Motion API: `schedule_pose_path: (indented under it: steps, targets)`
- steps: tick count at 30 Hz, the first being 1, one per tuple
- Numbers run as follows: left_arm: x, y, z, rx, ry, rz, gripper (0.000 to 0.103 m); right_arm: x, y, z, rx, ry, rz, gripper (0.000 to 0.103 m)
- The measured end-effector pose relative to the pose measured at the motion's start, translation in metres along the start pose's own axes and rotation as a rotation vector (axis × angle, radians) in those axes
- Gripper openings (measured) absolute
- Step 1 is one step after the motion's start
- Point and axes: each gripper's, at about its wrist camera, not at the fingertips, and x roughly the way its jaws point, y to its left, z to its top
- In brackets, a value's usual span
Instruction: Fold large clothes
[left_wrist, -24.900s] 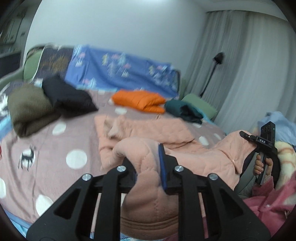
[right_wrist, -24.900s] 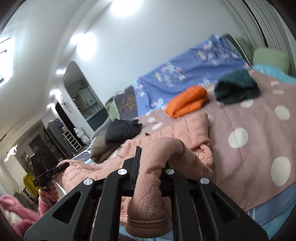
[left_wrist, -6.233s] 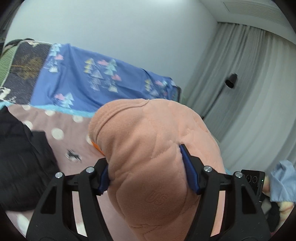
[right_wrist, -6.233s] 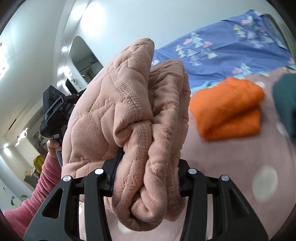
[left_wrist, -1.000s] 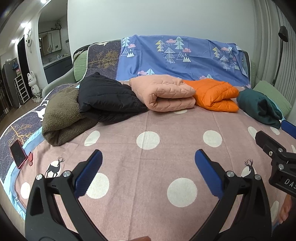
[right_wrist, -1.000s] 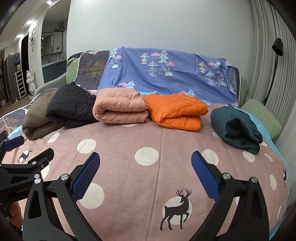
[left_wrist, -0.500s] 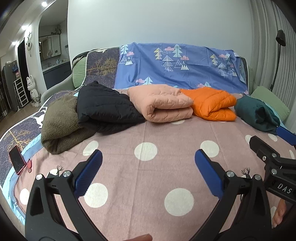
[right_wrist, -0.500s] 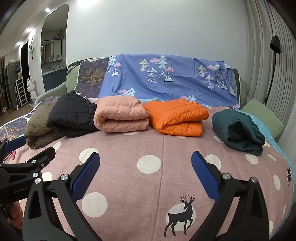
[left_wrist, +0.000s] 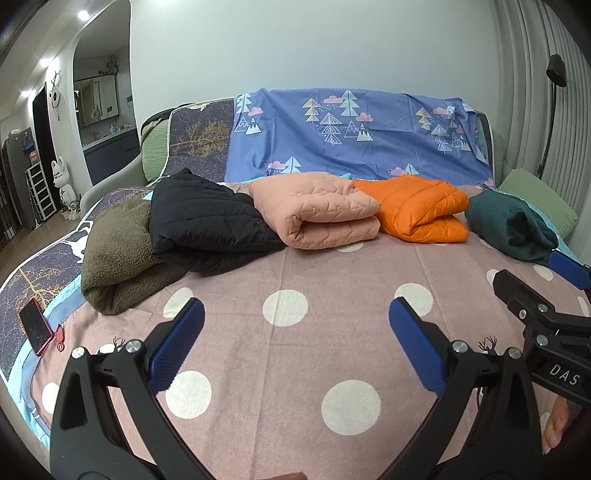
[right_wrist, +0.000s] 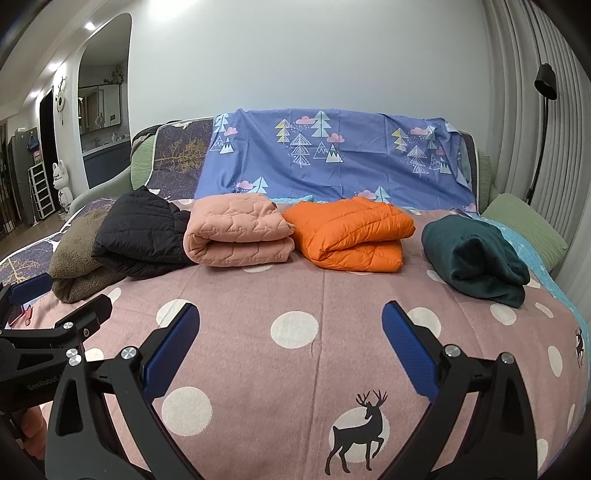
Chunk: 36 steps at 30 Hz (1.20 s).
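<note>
The pink jacket lies folded at the back of the bed, touching the black jacket on its left and the orange jacket on its right. A brown fleece and a green garment end the row. The left gripper and right gripper hover over the bedspread, jaws wide apart, holding nothing.

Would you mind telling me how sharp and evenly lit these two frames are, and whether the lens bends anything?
Left wrist view: sharp, no motion blur; the curtain bows from fisheye distortion and the corners go dark. Right wrist view: equally crisp on the peach folded garment; ceiling spotlights glare slightly, and shadows on the bedspread are soft.
</note>
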Motion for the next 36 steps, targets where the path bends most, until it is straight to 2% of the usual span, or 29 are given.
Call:
schedule_pose_path:
  steps: [36]
  targets:
    - [0.0052, -0.0049, -0.005, 0.017, 0.021, -0.009, 0.101, 0.0005, -0.0062, -0.0003, 0.015, 0.007, -0.002, 0.099]
